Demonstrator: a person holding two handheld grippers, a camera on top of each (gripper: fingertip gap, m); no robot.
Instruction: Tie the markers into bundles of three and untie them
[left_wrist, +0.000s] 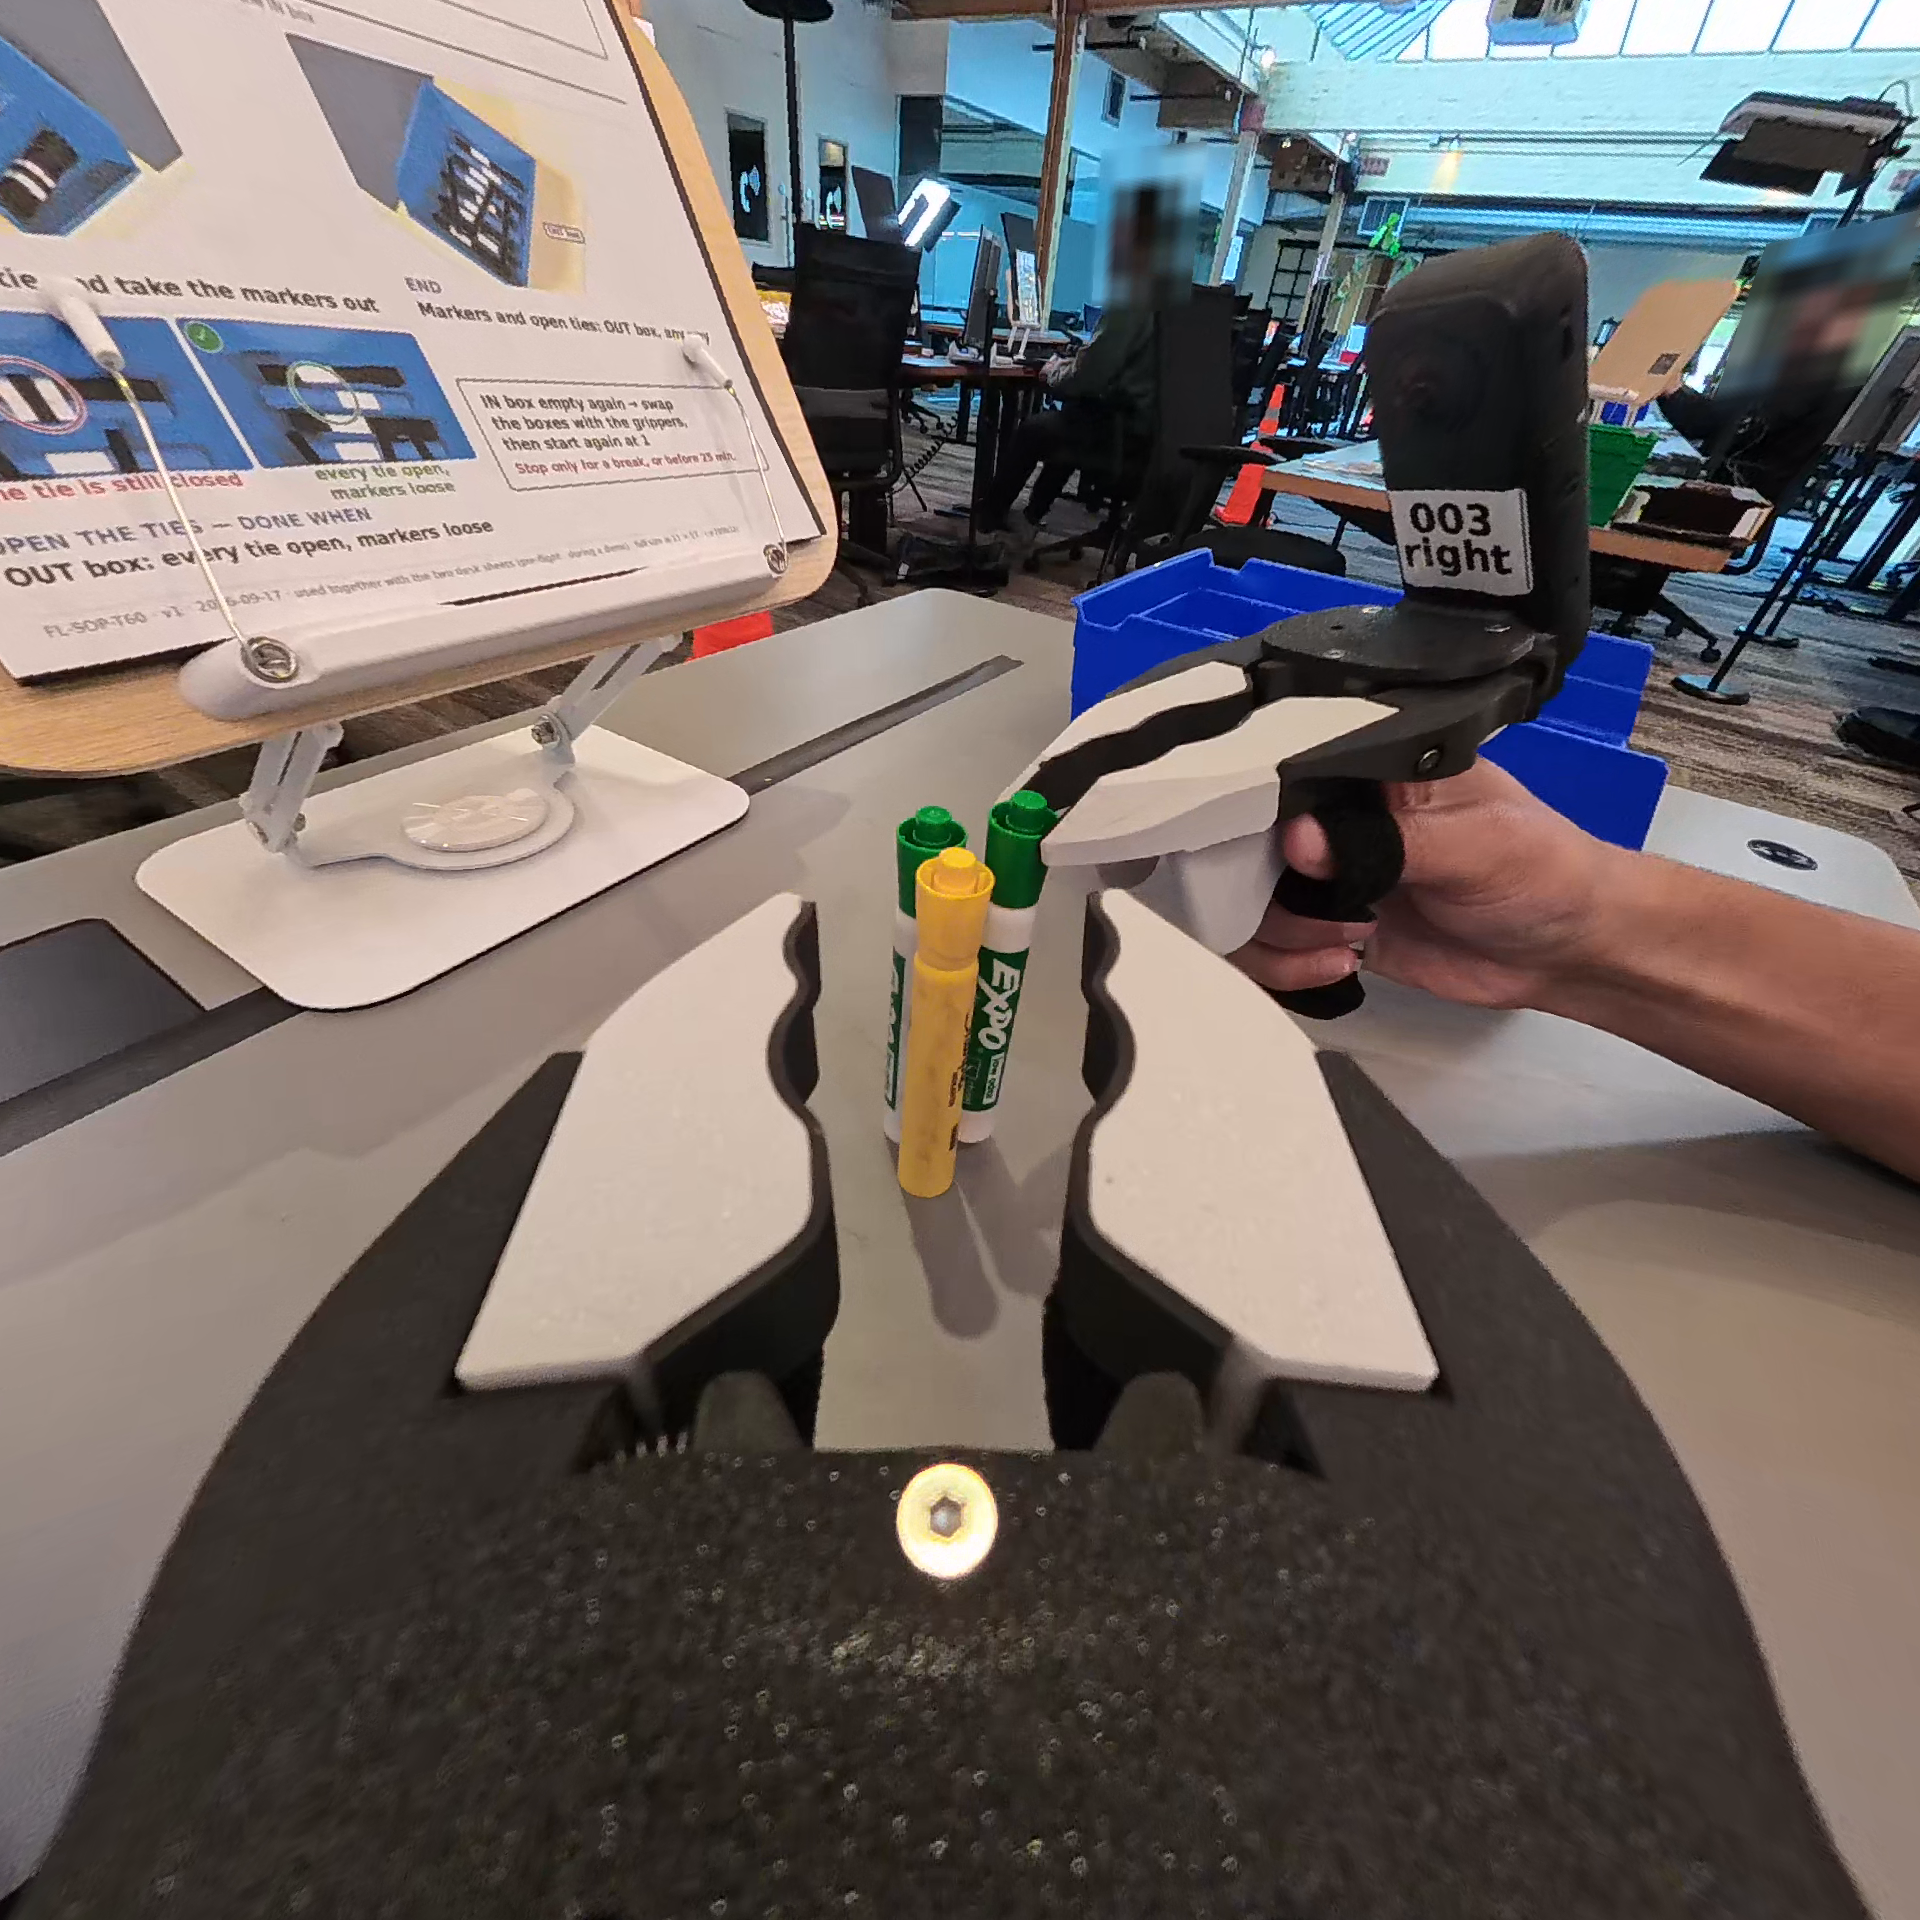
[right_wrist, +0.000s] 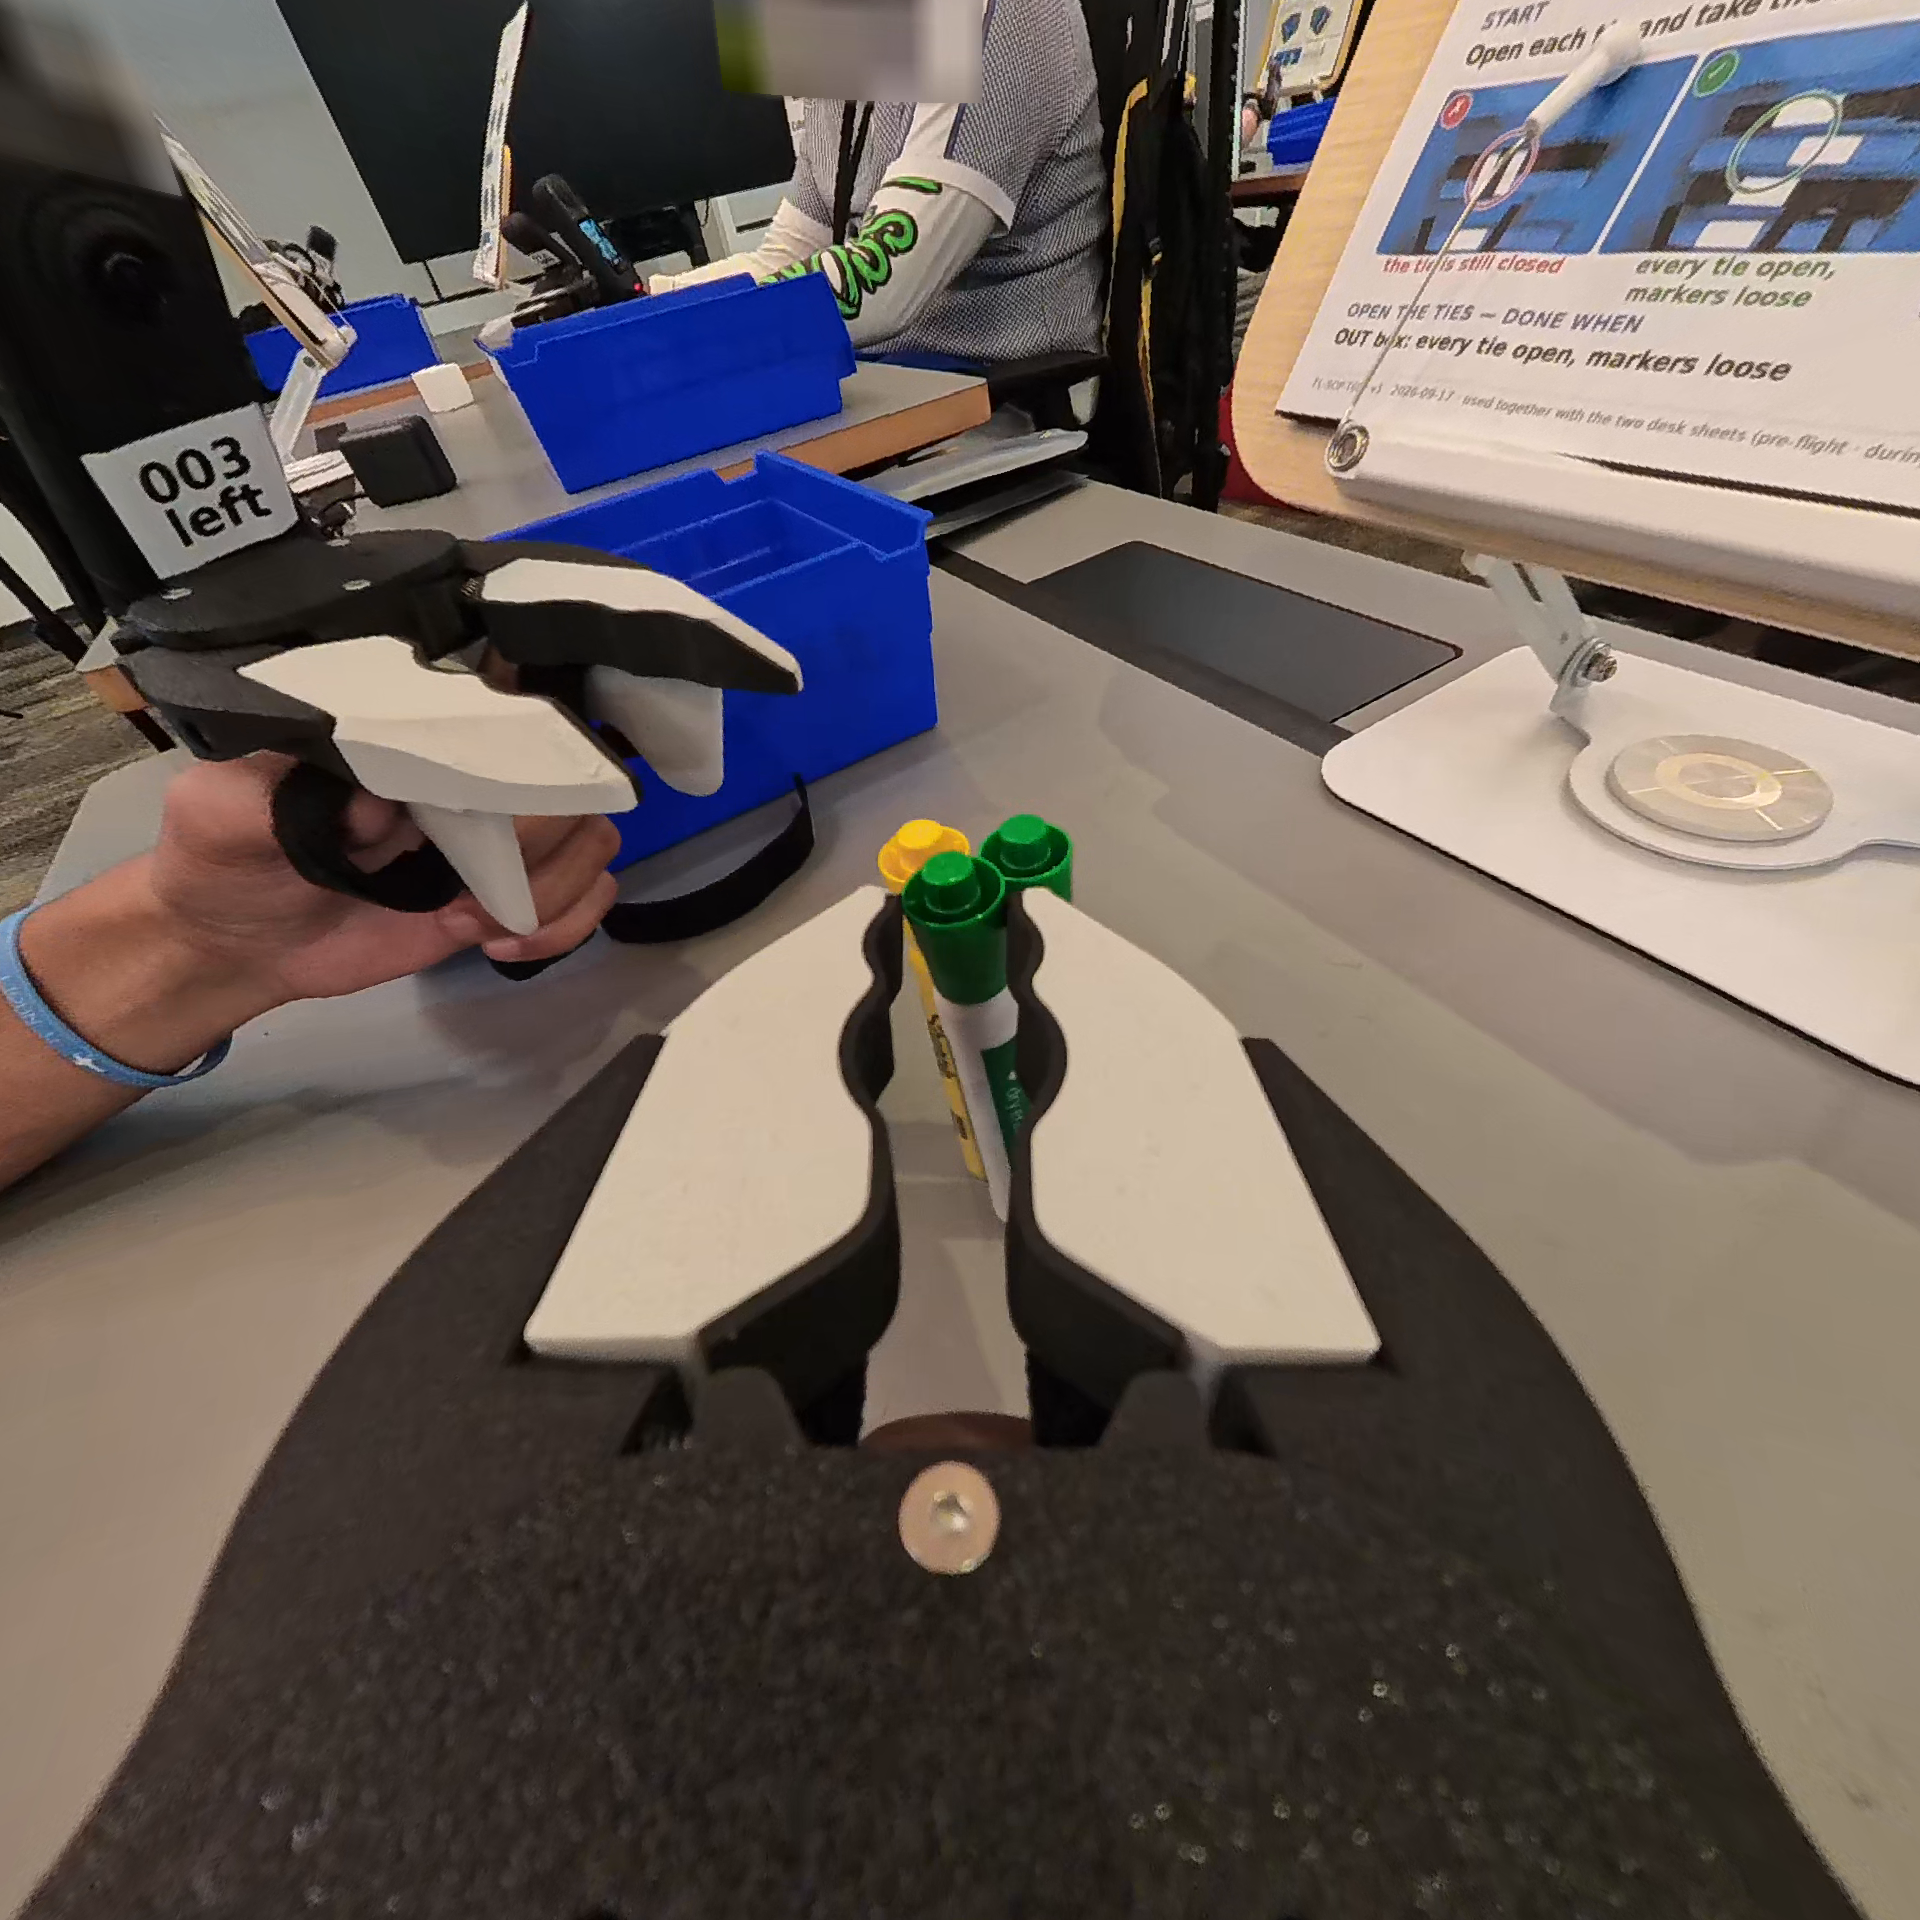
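The grey bench (right_wrist: 1299, 935) carried a blue plastic bin (right_wrist: 790, 623) beyond the left hand-held gripper (left_wrist: 951, 935), whose jaws stood wide, empty, just short of three upright markers. The right hand-held gripper (right_wrist: 951, 914) was narrowed around that cluster: two green-capped white markers (right_wrist: 971, 997) and one yellow marker (left_wrist: 940, 1029), standing on end. A black strap (right_wrist: 727, 883) lay loose by the bin, so no tie appeared fastened; bundling seemed barely begun.
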